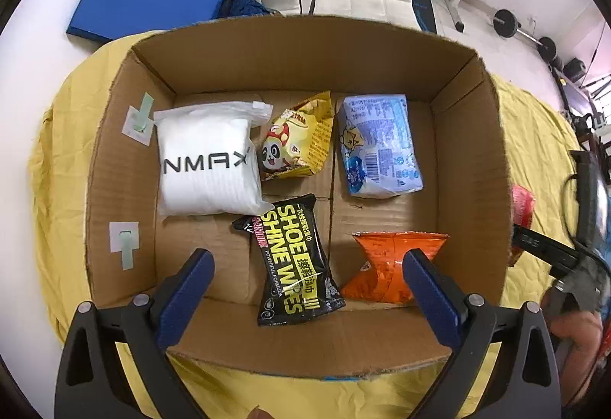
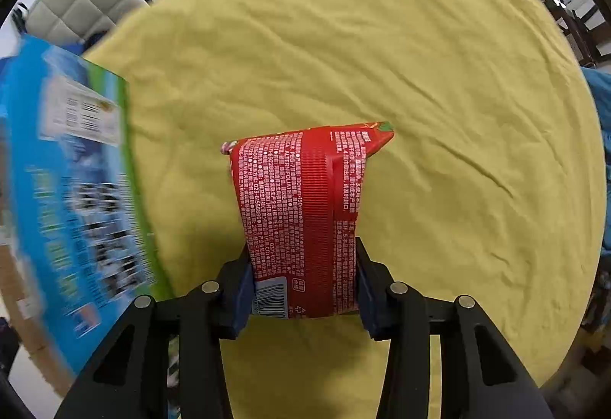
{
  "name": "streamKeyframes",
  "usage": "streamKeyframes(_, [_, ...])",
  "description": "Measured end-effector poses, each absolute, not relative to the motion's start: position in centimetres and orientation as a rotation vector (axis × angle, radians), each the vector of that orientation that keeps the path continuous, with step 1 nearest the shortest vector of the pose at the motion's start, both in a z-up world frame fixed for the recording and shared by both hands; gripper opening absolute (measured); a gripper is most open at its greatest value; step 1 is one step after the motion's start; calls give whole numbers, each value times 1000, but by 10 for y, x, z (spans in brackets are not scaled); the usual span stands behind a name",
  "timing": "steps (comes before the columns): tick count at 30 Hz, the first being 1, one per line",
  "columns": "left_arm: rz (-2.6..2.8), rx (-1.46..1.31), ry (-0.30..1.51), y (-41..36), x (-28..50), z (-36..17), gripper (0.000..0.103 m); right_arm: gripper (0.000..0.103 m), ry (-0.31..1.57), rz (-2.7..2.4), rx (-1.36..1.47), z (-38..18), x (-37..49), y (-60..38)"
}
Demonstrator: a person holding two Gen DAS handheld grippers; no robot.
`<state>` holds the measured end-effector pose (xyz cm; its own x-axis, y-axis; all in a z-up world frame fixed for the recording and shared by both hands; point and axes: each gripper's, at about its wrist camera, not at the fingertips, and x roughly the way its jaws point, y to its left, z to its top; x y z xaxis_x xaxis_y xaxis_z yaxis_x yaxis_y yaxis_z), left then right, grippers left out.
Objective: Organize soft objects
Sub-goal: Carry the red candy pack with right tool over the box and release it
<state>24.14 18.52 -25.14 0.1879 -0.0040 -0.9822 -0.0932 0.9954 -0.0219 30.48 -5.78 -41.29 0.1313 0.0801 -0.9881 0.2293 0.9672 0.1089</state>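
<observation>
Between the right gripper's (image 2: 303, 289) fingers (image 2: 240, 289) a red packet (image 2: 301, 205) is pinched at its barcode end, raised over the yellow cloth (image 2: 420, 75) beside the cardboard box (image 1: 469, 159). It looks light, soft and crinkly, so a mid-body hold should suit. Over that box the left gripper (image 1: 305, 289) hangs spread wide, grasping nothing, above the shoe wipes (image 1: 294, 258).

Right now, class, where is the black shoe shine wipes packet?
In the left wrist view, the shoe shine wipes packet lies in the cardboard box, near its front wall, between the white NMAX bag and the orange packet.
</observation>
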Motion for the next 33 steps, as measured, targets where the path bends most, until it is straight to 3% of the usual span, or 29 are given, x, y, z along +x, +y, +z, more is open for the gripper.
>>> streamKeyframes(9, [66,-80,1286,192,224,-201,101,47,1243,34,261,-287,267,-26])
streamKeyframes(17, [77,-102,1242,215,204,-164,101,47,1214,222,275,-220,233,12])
streamKeyframes(23, [143,-129,1250,257,192,-168,101,47,1263,352,253,-228,212,72])
streamKeyframes(33, [252,-160,1325,317,193,-220,101,47,1410,456,290,-311,232,149])
